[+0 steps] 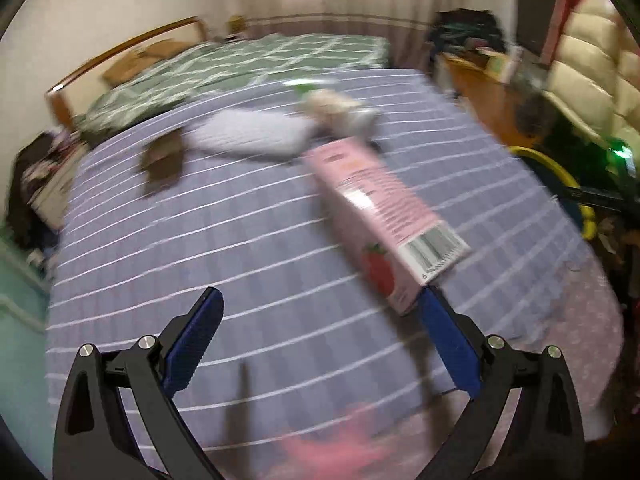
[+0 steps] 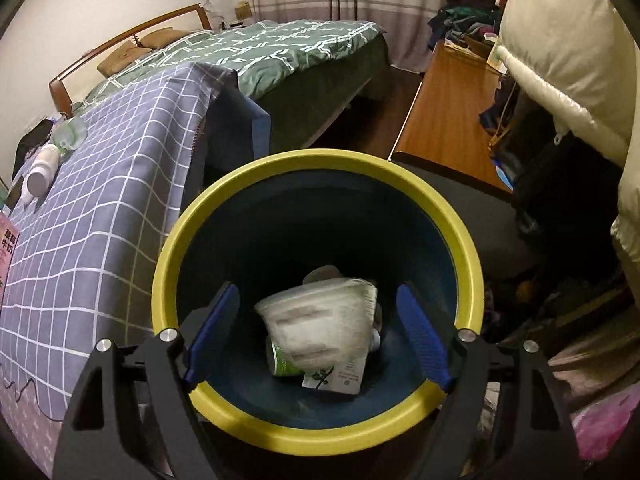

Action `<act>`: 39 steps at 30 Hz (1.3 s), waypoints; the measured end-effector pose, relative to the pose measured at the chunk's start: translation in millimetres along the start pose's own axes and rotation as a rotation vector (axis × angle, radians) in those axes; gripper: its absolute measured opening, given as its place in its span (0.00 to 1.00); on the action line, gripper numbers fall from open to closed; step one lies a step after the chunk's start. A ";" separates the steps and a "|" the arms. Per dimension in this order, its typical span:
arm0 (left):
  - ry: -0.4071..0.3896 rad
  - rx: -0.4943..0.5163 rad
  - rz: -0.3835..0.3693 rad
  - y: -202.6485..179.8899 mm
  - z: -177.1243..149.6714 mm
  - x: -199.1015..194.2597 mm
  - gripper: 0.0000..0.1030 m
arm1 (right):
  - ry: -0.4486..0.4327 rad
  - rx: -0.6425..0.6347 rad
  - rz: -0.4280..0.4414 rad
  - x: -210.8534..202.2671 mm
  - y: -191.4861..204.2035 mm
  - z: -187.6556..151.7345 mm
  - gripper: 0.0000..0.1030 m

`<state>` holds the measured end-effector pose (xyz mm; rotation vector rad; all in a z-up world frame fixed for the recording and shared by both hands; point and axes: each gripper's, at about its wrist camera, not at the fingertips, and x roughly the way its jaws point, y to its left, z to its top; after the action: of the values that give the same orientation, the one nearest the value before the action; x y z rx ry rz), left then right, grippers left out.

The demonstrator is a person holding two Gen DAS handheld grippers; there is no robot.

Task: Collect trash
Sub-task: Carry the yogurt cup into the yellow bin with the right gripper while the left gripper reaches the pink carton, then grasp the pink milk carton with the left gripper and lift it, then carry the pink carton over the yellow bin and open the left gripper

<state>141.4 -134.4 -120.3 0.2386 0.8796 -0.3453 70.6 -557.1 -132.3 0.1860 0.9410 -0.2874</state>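
In the left wrist view my left gripper point(image 1: 320, 296) hangs open over a table under a purple checked cloth point(image 1: 200, 240). A pink strawberry milk carton point(image 1: 384, 208) lies on the cloth, its near end right beside my right fingertip point(image 1: 432, 304), not clamped. Farther back lie a white bottle point(image 1: 252, 136), a brown packet point(image 1: 162, 160) and crumpled wrappers point(image 1: 336, 110). In the right wrist view my right gripper point(image 2: 317, 292) is open above a yellow-rimmed dark blue bin point(image 2: 320, 164). A blurred white bowl point(image 2: 320, 320) is inside the bin, clear of both pads, over a green can point(image 2: 282, 362) and a paper carton point(image 2: 340, 378).
A bed with a green quilt point(image 2: 280, 52) stands behind the table. A wooden desk point(image 2: 448, 112) and a cream puffy jacket point(image 2: 560, 60) are on the right. The bin's yellow rim point(image 1: 560, 172) shows past the table's right edge.
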 end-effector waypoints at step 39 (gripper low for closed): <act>0.175 0.052 -0.088 -35.5 75.2 67.9 0.37 | 0.017 0.005 0.011 -0.2 6.2 -9.8 0.80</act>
<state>220.7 -206.1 -129.4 0.2823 1.0564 -0.4344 64.9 -548.4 -137.6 0.1980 0.9563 -0.2786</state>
